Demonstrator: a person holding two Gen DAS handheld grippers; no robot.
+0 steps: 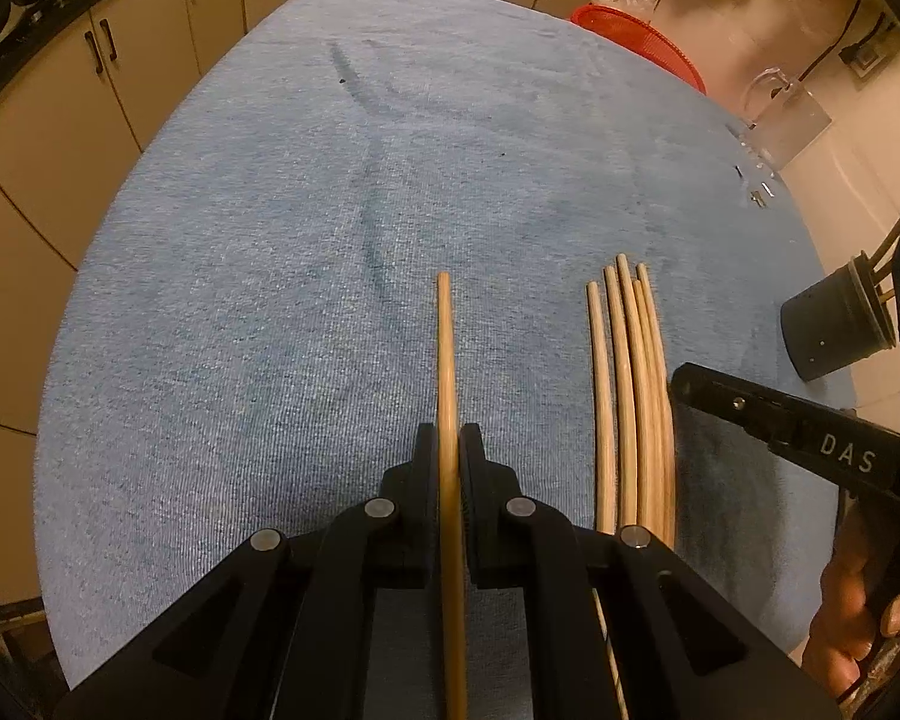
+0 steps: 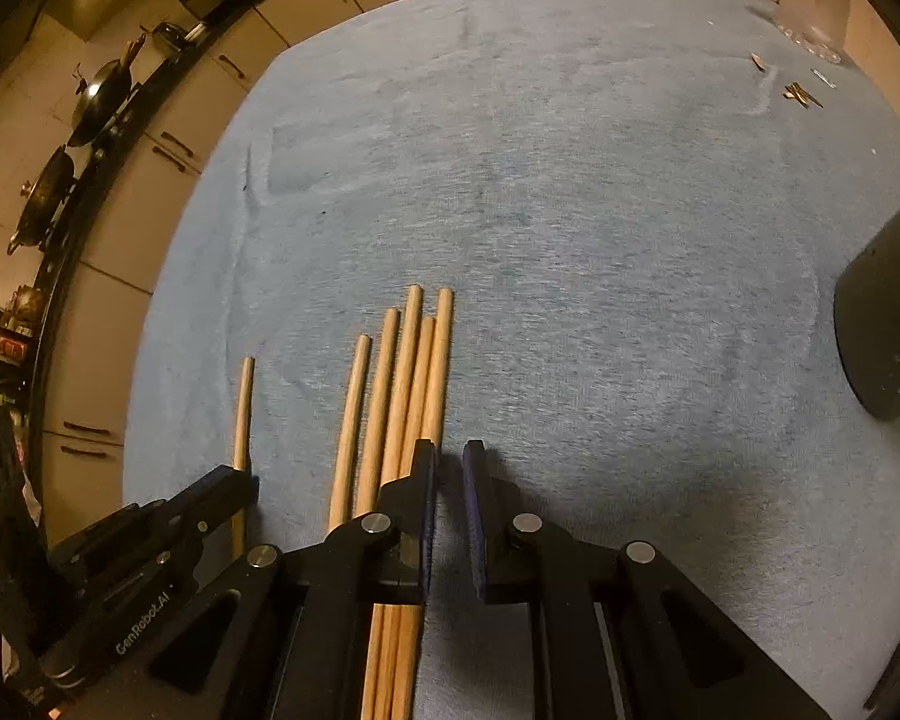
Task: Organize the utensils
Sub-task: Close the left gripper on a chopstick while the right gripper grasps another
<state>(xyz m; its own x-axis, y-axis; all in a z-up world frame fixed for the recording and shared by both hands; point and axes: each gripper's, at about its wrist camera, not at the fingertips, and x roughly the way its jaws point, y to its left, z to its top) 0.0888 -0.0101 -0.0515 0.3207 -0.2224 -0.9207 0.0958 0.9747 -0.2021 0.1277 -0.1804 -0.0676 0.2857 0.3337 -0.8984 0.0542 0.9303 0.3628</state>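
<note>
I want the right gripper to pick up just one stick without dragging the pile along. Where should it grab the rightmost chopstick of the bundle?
Grip the rightmost chopstick mid-shaft from above, jaws across its width. Its right side faces bare blue cloth; its left touches the bundle, so nudge it rightward first.

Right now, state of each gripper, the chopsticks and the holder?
left gripper: shut on single chopstick
right gripper: open, empty, beside the bundle
five-chopstick bundle: lying loose on blue cloth
black holder: tipped on its side, chopsticks poking out
</note>
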